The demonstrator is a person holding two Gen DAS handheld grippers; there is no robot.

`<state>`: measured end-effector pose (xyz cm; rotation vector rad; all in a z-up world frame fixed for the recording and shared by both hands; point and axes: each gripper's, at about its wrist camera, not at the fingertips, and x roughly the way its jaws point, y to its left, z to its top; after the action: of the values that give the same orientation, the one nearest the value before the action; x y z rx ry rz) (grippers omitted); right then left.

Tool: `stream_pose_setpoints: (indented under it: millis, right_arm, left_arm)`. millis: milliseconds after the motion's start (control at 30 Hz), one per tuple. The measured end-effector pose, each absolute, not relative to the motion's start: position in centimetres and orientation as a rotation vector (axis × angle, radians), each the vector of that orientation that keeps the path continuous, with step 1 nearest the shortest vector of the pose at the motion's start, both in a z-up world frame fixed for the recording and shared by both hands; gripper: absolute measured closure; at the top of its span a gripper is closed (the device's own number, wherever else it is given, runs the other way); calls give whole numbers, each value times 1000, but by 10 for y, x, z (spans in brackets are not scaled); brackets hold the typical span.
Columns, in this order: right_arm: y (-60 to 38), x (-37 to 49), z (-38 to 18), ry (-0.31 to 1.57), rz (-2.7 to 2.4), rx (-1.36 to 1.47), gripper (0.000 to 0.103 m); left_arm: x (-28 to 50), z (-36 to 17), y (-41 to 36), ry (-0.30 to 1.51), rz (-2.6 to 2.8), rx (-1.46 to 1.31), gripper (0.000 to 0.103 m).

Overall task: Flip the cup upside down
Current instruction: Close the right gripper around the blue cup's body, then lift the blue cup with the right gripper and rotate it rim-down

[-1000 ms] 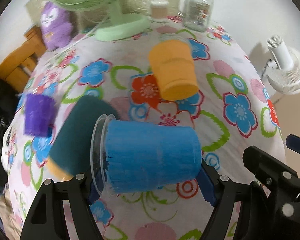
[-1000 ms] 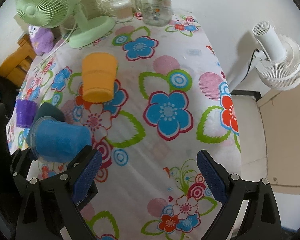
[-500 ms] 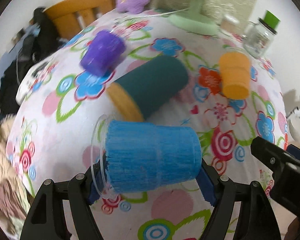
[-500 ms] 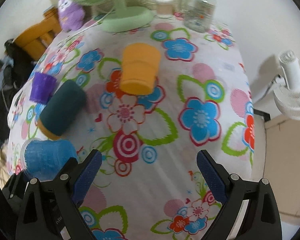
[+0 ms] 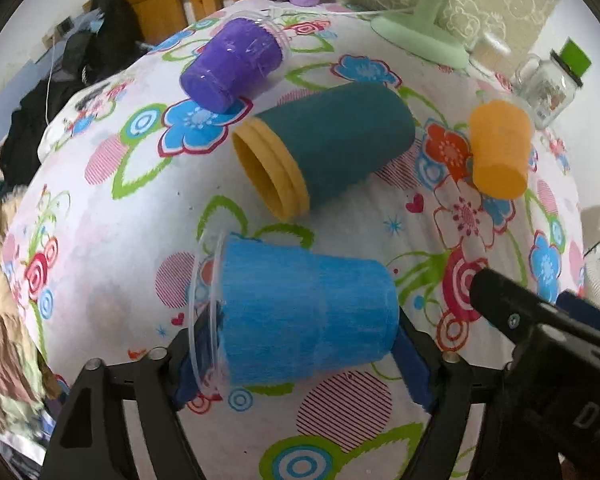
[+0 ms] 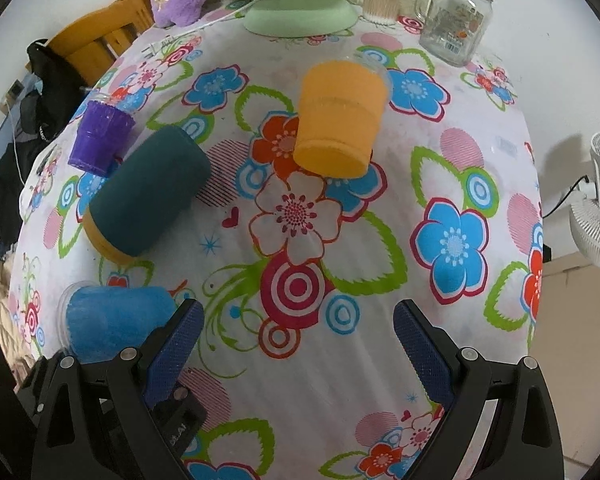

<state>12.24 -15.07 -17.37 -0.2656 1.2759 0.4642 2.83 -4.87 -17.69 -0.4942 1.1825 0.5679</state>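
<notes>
Left gripper [image 5: 300,344] was clamped on the blue cup [image 5: 306,314], its pads pressing the cup's 2 opposite sides while the cup lay sideways above the near-left edge of the table [image 6: 452,168], clear rim pointing left. Right gripper [image 6: 296,338] hung with its jaws apart and nothing between them, over the near edge.

The cup looked like thin clear plastic with a blue lining: light, somewhat springy, likely to buckle if squeezed hard and slick on its bare rim. Mid-wall, where it was held, seemed the sound place to grip.

I counted 4 cups: 1 blue, 1 purple cup [image 5: 234,68] at the far-left edge, 1 orange cup [image 6: 340,118] toward the far side, and 1 teal cup [image 5: 324,148] lying on its side between them.
</notes>
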Motion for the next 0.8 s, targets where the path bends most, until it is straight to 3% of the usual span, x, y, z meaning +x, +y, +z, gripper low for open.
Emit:
stream_pose_setpoints:
  millis: [67,800]
  right_arm:
    - [-154,122,-175,1282,460,-249,6]
    - [-183,86,-126,1258,336,60,6]
  left_arm:
    - [26,-173,-48,1157,569,-507,0]
    - [19,-100,-41,1164,371,-43,0]
